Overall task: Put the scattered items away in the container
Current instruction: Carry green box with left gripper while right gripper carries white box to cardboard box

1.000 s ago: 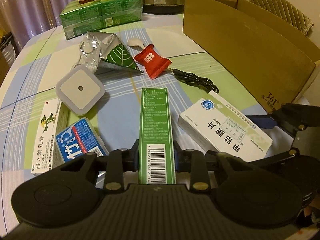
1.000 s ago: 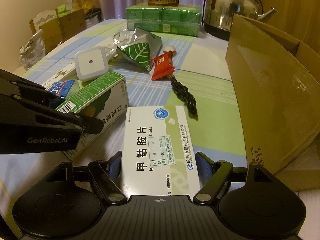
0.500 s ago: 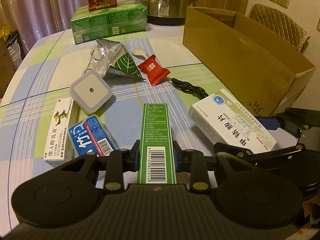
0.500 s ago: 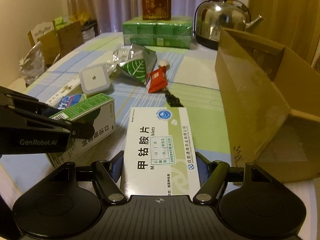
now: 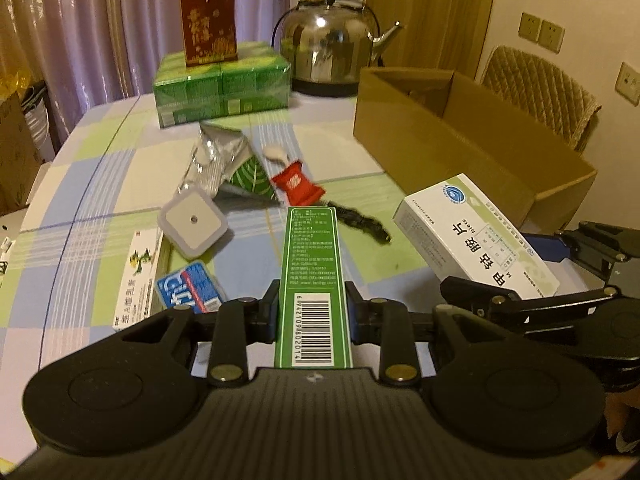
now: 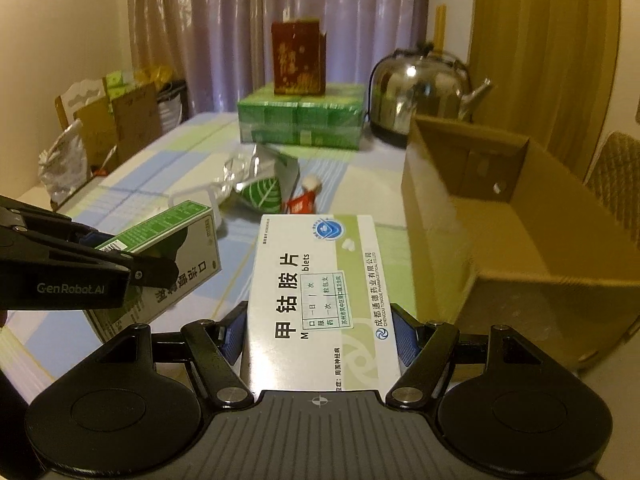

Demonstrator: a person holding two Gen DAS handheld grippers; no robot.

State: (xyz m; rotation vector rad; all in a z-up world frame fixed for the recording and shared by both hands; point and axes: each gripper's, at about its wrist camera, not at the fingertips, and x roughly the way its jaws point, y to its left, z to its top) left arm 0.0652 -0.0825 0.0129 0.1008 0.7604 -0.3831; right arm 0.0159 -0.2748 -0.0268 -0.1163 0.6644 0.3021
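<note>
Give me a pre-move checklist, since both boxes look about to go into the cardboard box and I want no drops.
1. Left gripper shut on the tall green barcode carton: ok.
2. Right gripper shut on the flat white-and-green tablet box: ok.
3. Open brown cardboard box has free floor space: ok.
4. Both held boxes are off the checked tablecloth: ok.
5. Held boxes apart from each other: ok.
6. Grip firmness: cannot tell.
</note>
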